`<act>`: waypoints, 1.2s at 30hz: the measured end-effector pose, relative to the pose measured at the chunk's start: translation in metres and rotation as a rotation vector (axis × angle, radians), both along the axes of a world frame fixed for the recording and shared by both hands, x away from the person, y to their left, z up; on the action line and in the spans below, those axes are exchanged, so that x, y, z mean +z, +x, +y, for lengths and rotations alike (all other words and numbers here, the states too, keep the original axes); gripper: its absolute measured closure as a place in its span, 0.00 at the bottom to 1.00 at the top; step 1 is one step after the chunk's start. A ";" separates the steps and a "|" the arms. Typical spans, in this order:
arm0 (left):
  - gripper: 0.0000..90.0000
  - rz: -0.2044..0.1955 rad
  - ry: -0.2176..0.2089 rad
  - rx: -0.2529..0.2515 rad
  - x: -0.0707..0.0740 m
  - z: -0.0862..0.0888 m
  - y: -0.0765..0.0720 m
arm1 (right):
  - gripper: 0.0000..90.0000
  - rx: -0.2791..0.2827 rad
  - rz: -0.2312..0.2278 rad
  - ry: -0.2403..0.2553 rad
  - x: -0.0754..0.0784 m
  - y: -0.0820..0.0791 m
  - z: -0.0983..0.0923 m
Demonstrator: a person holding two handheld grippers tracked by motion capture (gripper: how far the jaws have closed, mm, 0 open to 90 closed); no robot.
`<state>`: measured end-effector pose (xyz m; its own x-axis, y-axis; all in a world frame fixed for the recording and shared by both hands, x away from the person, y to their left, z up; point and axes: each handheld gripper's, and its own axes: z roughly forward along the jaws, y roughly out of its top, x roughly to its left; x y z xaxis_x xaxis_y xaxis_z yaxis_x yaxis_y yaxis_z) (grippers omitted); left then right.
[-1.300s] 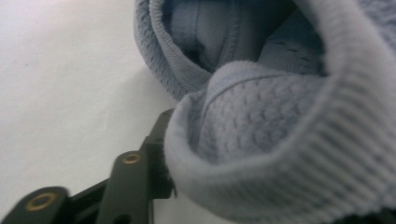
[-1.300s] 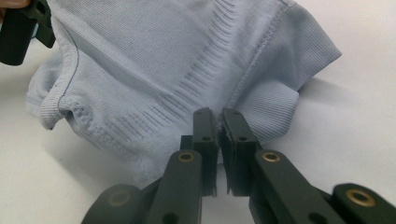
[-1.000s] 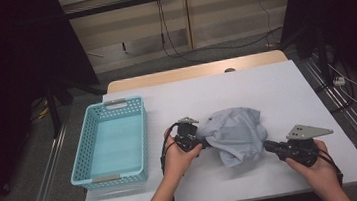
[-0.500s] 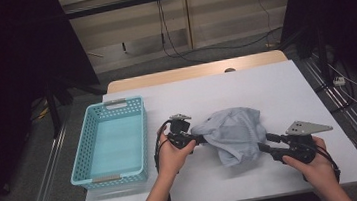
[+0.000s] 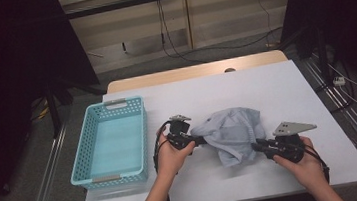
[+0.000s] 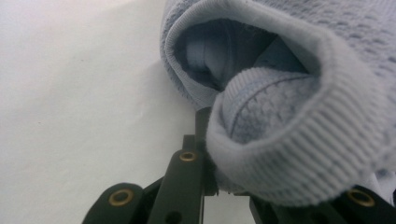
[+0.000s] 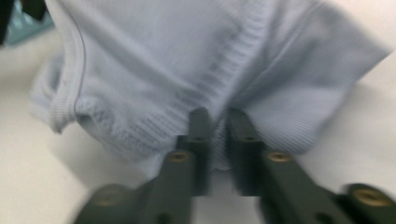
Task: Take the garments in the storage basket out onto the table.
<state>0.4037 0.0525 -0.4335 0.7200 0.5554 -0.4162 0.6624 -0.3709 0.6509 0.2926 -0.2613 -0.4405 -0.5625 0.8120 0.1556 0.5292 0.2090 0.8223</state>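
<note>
A pale blue knitted garment (image 5: 235, 130) lies bunched on the white table (image 5: 276, 90) between my two grippers. My left gripper (image 5: 201, 139) is shut on the garment's left edge. In the left gripper view a ribbed cuff (image 6: 299, 154) drapes over the left gripper (image 6: 210, 154) and hides one jaw. My right gripper (image 5: 254, 146) holds the garment's lower right edge. Its jaws have just been closing, and in the right gripper view the right gripper (image 7: 217, 126) pinches ribbed fabric (image 7: 154, 70).
A light blue plastic basket (image 5: 137, 130) stands on the table to the left of my left hand. The table's front edge runs just below both hands. Dark floor, rails and cables surround the table.
The left hand has shifted slightly left, drawing the garment's left edge out to a point. The right hand has hardly moved.
</note>
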 end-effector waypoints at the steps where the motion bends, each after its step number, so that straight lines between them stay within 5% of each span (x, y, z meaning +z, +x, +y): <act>1: 0.95 -0.005 0.002 0.003 0.000 0.000 0.000 | 0.94 -0.022 -0.013 0.018 0.004 -0.001 -0.004; 5: 0.95 -0.003 -0.018 -0.003 0.002 0.001 -0.001 | 0.95 -0.084 -0.061 0.047 0.014 -0.007 -0.025; 11: 0.95 -0.009 -0.014 -0.023 0.003 -0.002 -0.002 | 0.95 -0.133 -0.044 0.055 0.012 -0.012 -0.044; 19: 0.92 -0.019 -0.015 -0.018 0.006 -0.001 -0.003 | 0.95 -0.095 0.018 0.010 0.004 -0.011 -0.037; 22: 0.67 -0.045 -0.005 -0.001 0.003 -0.002 -0.001 | 0.95 -0.089 0.030 0.008 0.001 -0.011 -0.037; 25: 0.59 -0.025 -0.027 -0.003 -0.002 -0.005 0.000 | 0.95 -0.093 0.035 0.009 0.000 -0.011 -0.038; 30: 0.33 -0.076 0.005 0.003 -0.011 -0.014 0.004 | 0.94 -0.090 0.045 0.016 -0.001 -0.012 -0.039; 36: 0.30 -0.075 -0.016 -0.025 -0.014 -0.027 0.005 | 0.94 -0.088 0.050 0.009 -0.003 -0.017 -0.038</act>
